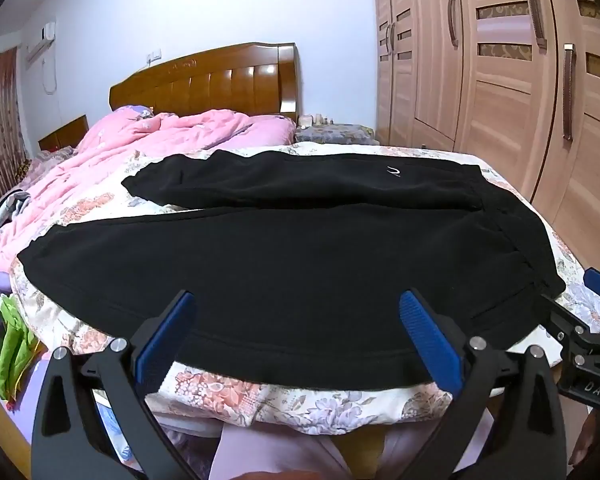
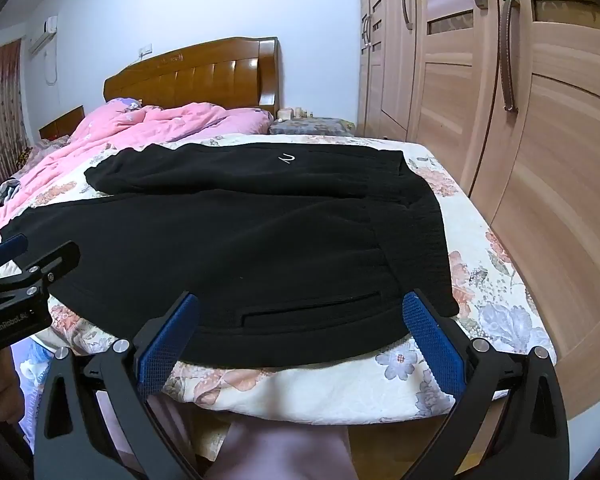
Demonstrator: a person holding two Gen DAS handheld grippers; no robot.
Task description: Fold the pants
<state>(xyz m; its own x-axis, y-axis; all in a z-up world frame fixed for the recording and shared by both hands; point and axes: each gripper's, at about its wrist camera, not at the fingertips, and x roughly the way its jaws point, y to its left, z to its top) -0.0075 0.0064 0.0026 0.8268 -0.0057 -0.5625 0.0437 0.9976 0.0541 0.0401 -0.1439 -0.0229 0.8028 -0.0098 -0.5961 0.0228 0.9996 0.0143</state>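
Black pants [image 1: 284, 264] lie flat across the bed [image 1: 300, 400] ahead of both claws, legs running leftward (waistband right); left claw [image 1: 296, 312] and right claw [image 2: 300, 314] gape apart over the near hem, bare floral sheet beyond.

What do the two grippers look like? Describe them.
Both the left gripper and the right gripper have black metal frames with silver rivets and blue textured finger pads. White lettering marks their bodies. No cables or sleeves show.

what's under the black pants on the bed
The black pants lie spread on a floral bedsheet, which shows all around them. Whatever lies directly beneath the fabric is covered. Both grippers are open.
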